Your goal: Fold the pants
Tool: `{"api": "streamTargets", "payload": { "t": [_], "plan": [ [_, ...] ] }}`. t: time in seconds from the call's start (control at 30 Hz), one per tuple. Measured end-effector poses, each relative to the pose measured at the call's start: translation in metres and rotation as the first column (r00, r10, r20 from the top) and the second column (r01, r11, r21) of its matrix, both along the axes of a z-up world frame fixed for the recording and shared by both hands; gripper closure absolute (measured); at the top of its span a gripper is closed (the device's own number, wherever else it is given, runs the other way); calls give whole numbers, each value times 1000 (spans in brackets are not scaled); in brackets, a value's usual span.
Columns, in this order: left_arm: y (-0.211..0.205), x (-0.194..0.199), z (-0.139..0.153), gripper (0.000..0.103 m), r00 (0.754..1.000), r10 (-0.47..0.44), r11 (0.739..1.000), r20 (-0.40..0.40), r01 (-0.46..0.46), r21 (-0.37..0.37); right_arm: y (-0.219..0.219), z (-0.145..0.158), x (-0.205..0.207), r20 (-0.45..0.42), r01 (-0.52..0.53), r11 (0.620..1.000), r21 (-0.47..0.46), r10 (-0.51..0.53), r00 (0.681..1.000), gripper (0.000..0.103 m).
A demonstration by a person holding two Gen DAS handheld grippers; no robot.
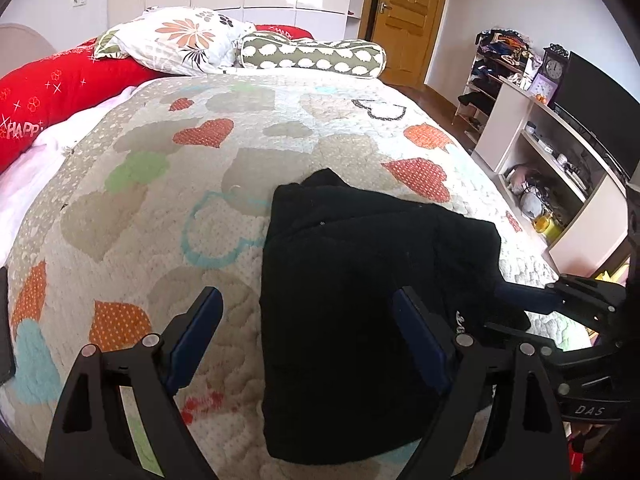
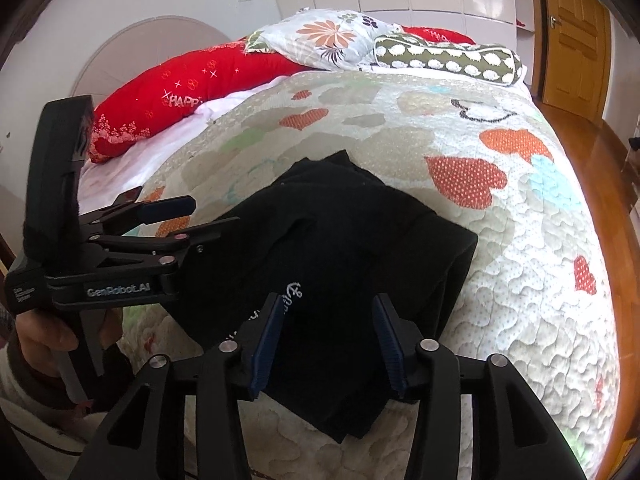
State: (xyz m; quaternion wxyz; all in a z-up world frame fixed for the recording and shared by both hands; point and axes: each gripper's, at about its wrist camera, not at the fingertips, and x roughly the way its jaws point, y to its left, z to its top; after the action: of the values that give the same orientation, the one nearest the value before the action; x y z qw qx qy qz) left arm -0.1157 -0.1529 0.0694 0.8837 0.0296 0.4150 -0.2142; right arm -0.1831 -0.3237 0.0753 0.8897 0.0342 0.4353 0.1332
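Left wrist view is showing the black pants (image 1: 372, 292) lying as a compact folded bundle on the heart-patterned quilt (image 1: 168, 208), near the foot-side edge of the bed, with a small white embroidered mark facing up on the near right part. The folds are looking stacked in several layers, the far corner peaking a little and the near edge hanging slightly uneven, so I am judging the folding as essentially finished, with at most a bit of squaring or smoothing remaining. The left gripper (image 1: 308, 312) is standing wide, hovering over the bundle's left edge with nothing pinched between its pads. The right gripper (image 2: 326, 320) is sitting at a middling gap above the near part of the bundle; the cloth is lying under it, not caught between the pads, so it is looking like a release, not a hold. Farther off, a red pillow (image 2: 192, 84), a floral pillow (image 2: 324, 36) and a green patterned bolster (image 2: 448, 56) are resting at the head of the bed, and a wooden door (image 1: 408, 12) is standing beyond.
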Motion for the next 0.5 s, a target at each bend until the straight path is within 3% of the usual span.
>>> {"api": "streamTargets", "payload": {
  "t": [0.23, 0.5],
  "plan": [
    [-7, -7, -13, 15, 999, -23, 1000, -35, 24, 7, -3, -12, -3, -10, 14, 1000, -1, -14, 1000, 51],
    [-14, -11, -27, 14, 997, -44, 999, -66, 44, 0, -17, -24, -13, -31, 41, 997, 63, -39, 999, 47]
  ]
}}
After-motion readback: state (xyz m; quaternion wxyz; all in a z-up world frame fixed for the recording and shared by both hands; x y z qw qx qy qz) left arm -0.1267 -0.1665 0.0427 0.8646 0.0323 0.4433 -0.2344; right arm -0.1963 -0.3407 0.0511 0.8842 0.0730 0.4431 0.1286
